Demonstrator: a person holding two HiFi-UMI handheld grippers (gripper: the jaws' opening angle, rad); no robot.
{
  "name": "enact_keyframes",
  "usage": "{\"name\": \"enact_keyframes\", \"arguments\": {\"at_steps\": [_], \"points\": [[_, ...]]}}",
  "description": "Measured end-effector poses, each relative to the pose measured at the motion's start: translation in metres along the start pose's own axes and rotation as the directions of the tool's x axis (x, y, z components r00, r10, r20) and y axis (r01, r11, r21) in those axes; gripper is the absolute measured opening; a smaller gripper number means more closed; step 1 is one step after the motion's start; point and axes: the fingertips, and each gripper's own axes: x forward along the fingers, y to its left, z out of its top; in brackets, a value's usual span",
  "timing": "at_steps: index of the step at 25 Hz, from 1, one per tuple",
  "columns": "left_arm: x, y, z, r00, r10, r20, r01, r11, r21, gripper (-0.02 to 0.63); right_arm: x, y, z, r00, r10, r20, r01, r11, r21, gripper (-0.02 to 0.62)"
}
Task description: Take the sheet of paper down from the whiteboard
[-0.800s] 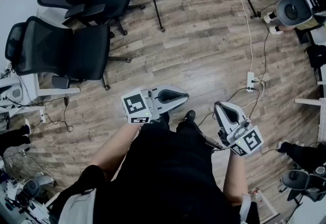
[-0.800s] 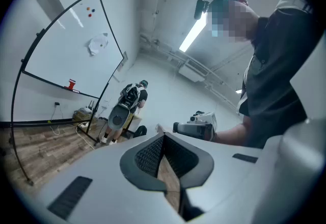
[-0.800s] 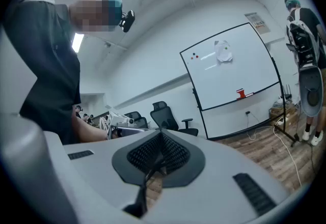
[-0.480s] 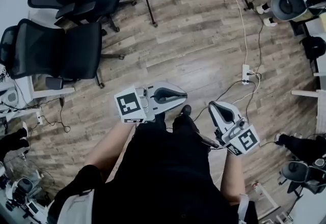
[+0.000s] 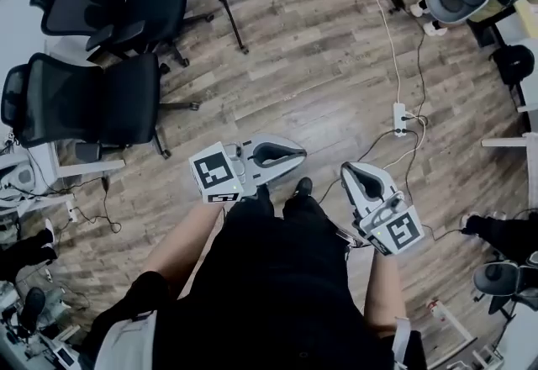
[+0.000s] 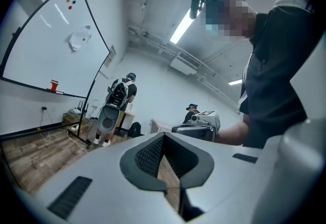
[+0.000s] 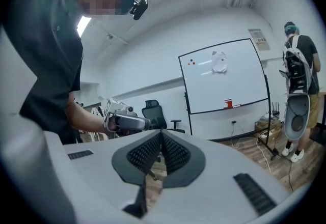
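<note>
Left claw (image 6: 164, 136) and right claw (image 7: 161, 134) closed, empty — paper (image 7: 219, 61) on whiteboard (image 7: 239, 85) too small for detail.

The sheet of paper (image 7: 219, 62) is too small to read.

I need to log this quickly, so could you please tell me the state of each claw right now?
Left claw: closed, holding nothing.
Right claw: closed, holding nothing.
</note>
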Motion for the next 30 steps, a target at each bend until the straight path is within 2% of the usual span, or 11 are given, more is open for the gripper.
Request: {"name": "enact_keyframes", "arguments": {"at_steps": [6, 9, 12, 14, 18, 22, 27, 30], "points": [[0.055, -0.014, 0.016, 1.0, 0.009, -0.009, -0.008, 0.997, 0.077, 0.012, -0.054, -0.034, 0.017, 0.995, -0.032, 0.089, 0.03, 0.999, 0.022, 0.018], [0.078, -0.016, 0.02, 1.0, 0.016, -0.021, -0.014, 0.994, 0.11, 0.012, -0.062, -0.059, 0.023, 0.992, -0.042, 0.116, 0.038, 0.999, 0.034, 0.018], [0.086, -0.014, 0.021, 0.999, 0.04, -0.027, -0.036, 0.992, 0.118, 0.012, -0.054, -0.073, 0.024, 0.994, -0.011, 0.111, 0.008, 1.0, 0.027, 0.018], [0.082, -0.004, 0.017, 0.997, 0.07, -0.022, -0.068, 0.993, 0.095, 0.012, -0.044, -0.074, 0.022, 0.994, 0.028, 0.107, -0.029, 1.0, 0.011, 0.018], [0.075, 0.031, 0.017, 0.994, 0.111, 0.022, -0.112, 0.993, 0.046, 0.012, -0.015, -0.086, 0.021, 0.991, 0.09, 0.104, -0.091, 0.996, 0.008, 0.018], [0.087, 0.079, 0.033, 0.994, 0.097, 0.055, -0.1, 0.994, 0.051, 0.012, 0.015, -0.118, 0.031, 0.989, 0.106, 0.101, -0.109, 0.993, 0.032, 0.018], [0.099, 0.153, 0.076, 0.985, 0.08, 0.152, -0.091, 0.994, 0.067, 0.012, 0.06, -0.172, 0.057, 0.993, 0.11, 0.03, -0.11, 0.994, -0.008, 0.018], [0.095, 0.195, 0.103, 0.982, 0.084, 0.171, -0.099, 0.992, 0.079, 0.012, 0.091, -0.198, 0.078, 0.995, 0.103, 0.012, -0.102, 0.994, -0.029, 0.018]]}}
